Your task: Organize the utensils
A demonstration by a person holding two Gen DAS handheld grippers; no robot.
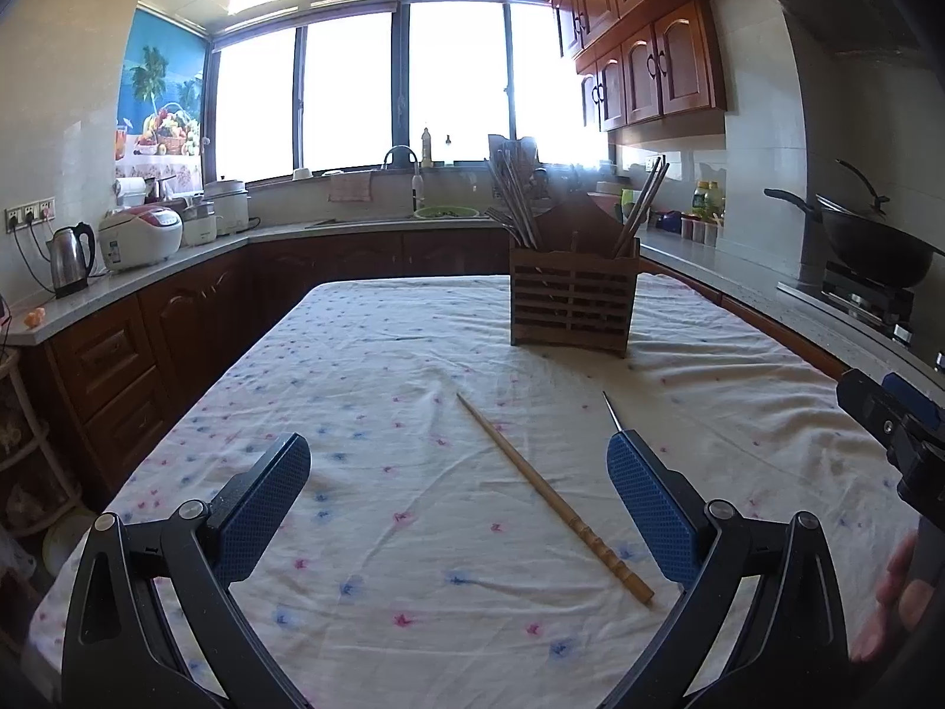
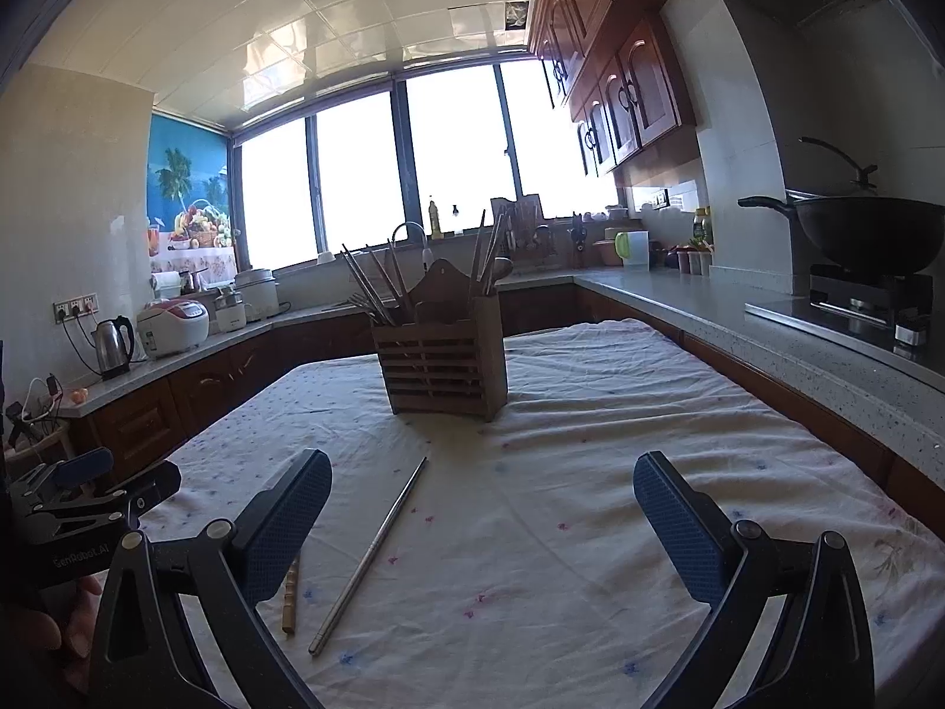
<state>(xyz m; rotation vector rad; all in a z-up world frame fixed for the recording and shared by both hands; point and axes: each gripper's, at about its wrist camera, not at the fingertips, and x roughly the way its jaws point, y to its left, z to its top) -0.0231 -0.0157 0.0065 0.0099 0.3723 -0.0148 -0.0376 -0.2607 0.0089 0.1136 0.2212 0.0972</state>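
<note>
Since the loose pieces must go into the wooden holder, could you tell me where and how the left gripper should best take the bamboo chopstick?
Grip the bamboo chopstick near mid-length, coming straight down with the open left gripper turned so its fingers close across the shaft. It lies flat and diagonal on the tablecloth, so there is probably no way under it.

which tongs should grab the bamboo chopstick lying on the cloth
Left. The tan bamboo chopstick lies between the open left tongs; for the right tongs it sits mostly hidden behind their left finger, with the silver metal chopstick nearer.
</note>
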